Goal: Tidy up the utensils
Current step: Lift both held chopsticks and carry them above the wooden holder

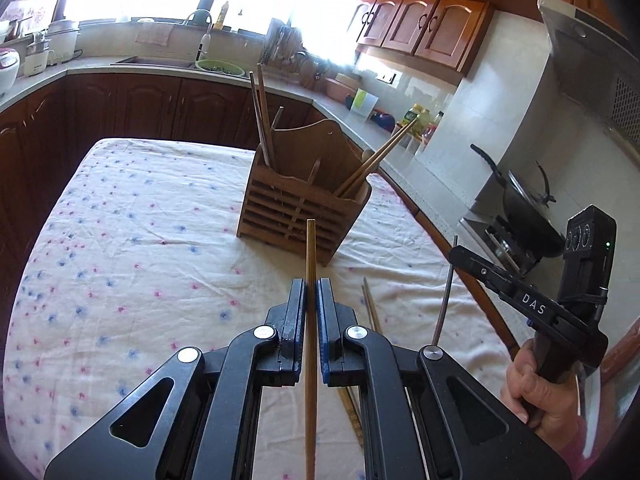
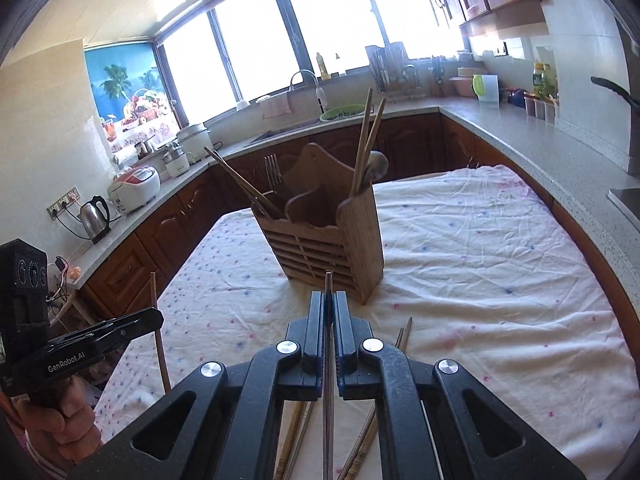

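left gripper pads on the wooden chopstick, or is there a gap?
Touching. Left wrist view: the left gripper has both blue pads closed against the wooden chopstick, no gap on either side, with the stick lifted off the tablecloth.

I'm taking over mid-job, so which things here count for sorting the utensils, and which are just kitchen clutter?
Part of the job:
- wooden chopstick in the left gripper
- metal chopstick in the right gripper
- wooden utensil holder
- loose chopsticks on the tablecloth

Just lying about:
- kettle
- rice cooker
- wok
- green colander
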Demonstrator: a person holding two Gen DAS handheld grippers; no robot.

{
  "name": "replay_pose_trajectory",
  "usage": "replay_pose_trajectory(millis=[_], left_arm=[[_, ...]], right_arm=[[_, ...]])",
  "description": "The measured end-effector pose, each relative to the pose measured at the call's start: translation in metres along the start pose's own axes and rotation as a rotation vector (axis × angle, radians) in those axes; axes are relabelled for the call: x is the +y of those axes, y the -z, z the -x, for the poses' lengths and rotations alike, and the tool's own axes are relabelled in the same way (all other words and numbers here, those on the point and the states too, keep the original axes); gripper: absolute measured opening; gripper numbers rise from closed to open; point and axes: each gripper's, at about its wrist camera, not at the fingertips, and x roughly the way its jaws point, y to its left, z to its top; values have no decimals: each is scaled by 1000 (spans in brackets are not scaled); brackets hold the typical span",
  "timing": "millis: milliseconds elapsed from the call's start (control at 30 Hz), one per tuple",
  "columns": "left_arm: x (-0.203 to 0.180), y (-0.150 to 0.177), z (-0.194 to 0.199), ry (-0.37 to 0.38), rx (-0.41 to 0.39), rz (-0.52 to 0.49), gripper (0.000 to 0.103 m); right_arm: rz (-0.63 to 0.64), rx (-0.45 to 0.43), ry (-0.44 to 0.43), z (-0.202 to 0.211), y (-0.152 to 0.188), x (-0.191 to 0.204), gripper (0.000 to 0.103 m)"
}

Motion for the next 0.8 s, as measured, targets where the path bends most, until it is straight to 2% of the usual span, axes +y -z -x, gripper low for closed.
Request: replay_pose_trajectory(millis=[400, 800], left_arm=[[-4, -4, 33, 22, -77, 4, 5], [-3, -15, 37, 9, -117, 7, 5]], right_arm=[[26, -102, -17, 38, -13, 12, 4], [27, -132, -13, 45, -19, 11, 4]])
